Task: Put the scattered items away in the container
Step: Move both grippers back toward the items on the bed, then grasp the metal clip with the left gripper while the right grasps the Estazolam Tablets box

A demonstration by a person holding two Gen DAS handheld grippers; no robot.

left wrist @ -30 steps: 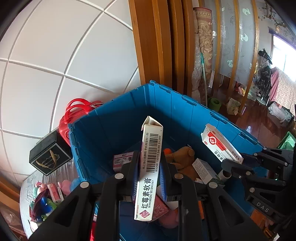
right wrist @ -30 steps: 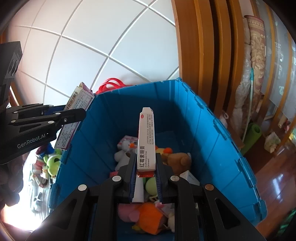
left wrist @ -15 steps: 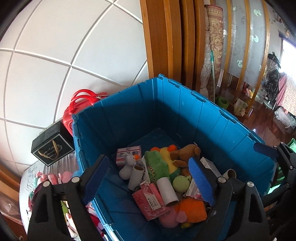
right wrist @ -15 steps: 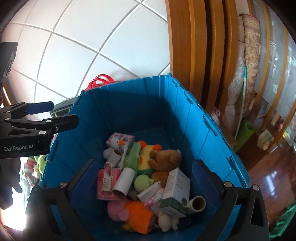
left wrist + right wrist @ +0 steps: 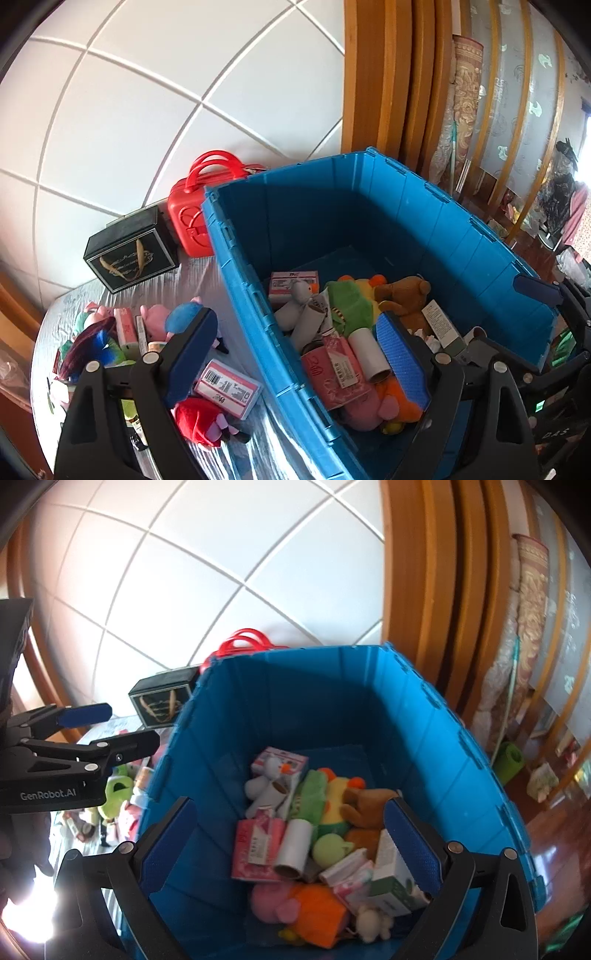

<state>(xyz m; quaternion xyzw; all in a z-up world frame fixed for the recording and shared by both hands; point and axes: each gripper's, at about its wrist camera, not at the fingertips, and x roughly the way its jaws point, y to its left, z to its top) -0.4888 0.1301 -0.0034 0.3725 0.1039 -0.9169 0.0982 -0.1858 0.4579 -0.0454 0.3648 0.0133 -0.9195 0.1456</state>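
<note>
Items left out: scattered on the silver-covered table (image 5: 207, 273) under and ahead of my left gripper (image 5: 299, 339), outside the bin's near wall; a pink-and-white box (image 5: 228, 384) lies just below its left finger, a red plush toy (image 5: 201, 417) touching that box, more soft toys and small packs further off to the left.
Handling: I judge the box light and stiff, best pinched across its narrow sides; the plush is soft and light, so I would grab it round the body and expect it to squash.
Bin: blue bin (image 5: 424, 738) sits straight ahead of and below my right gripper (image 5: 291, 834), already holding a heap of toys, cartons and tubes.
Left tool: fingers spread wide, nothing between them; it straddles the bin's wall, one finger over the table, one over the bin.
Right tool: fingers spread wide and empty, hanging over the bin's inside.
Count in bin: I make out two cardboard tubes and one brown bear (image 5: 369, 801); the rest overlap too much to count.
Count outside: one pink-and-white box, one red plush; the pile beyond is too jumbled to count.
Further out: one black box (image 5: 131, 254) and one red case (image 5: 195, 214) stand beyond the left gripper, against the tiled wall.
</note>
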